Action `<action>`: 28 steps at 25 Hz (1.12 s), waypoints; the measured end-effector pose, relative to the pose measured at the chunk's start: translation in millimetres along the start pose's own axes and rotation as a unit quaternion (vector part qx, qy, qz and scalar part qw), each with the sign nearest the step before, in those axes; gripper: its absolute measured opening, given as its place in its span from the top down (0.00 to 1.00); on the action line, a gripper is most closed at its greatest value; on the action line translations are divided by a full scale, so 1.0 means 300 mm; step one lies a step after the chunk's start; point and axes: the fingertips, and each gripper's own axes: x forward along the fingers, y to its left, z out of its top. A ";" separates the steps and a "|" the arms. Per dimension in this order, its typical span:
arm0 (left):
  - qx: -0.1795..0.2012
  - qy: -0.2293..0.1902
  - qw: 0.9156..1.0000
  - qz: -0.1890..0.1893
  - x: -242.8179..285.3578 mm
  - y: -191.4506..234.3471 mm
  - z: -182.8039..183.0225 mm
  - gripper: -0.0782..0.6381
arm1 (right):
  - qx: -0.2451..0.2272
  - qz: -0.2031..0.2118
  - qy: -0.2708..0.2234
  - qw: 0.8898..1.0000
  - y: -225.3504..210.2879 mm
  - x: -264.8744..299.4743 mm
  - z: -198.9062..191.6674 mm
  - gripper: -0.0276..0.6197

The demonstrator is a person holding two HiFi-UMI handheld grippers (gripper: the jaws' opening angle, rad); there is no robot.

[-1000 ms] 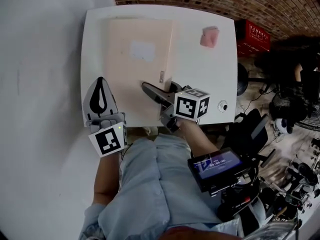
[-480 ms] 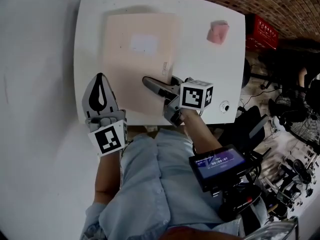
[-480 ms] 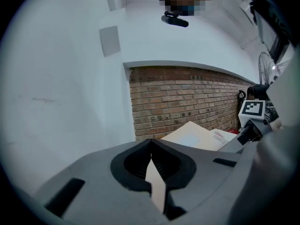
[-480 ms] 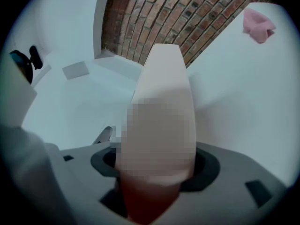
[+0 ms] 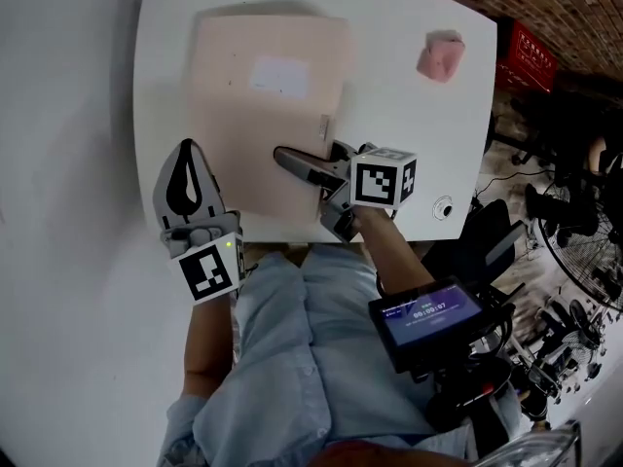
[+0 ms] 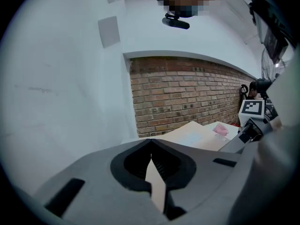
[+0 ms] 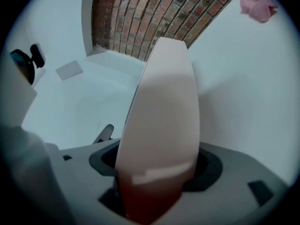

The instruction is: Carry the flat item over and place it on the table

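- While the right tongs stand spread, their jaws having just been opening with the near edge of the flat item between them, the left tongs are pressed together on that same edge at seven o'clock.
- We see the flat item over the left half of the table, reaching from twelve o'clock almost to the six o'clock rim; whether its near edge rests there yet we cannot tell.
- We judge a skew the likeliest fault: with one corner freed and the other pinched, the item may pivot about the left tongs or sag at five o'clock.
- We also fear a drag: if either tongs pull back before the jaws clear the edge, the item could ride along and tip over the rim toward the shirt.
- We count little room at nine o'clock, where the table's rim runs just beside the left tongs.
- We find bare tabletop at three o'clock, up to the pink lump at one o'clock and the small round fitting at four o'clock, both well apart from the item.
- We would back out toward six o'clock with care, since the shirt and the screen crowd that side.
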 end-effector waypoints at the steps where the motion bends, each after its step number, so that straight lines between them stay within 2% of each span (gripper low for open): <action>1: 0.000 0.003 1.000 -0.001 0.003 0.000 -0.006 0.88 | -0.003 -0.004 0.002 1.000 -0.005 0.002 -0.001 0.41; 7: 0.001 0.009 1.000 -0.007 0.016 -0.007 -0.011 0.88 | -0.040 -0.046 0.016 0.998 -0.037 0.003 -0.001 0.33; 16: 0.002 0.014 1.000 -0.021 0.032 -0.021 -0.012 0.88 | -0.092 -0.123 0.029 0.988 -0.101 -0.021 0.001 0.22; 28: 0.002 0.009 1.000 -0.029 0.011 -0.026 0.005 0.88 | -0.096 -0.147 0.031 0.984 -0.139 -0.028 -0.014 0.18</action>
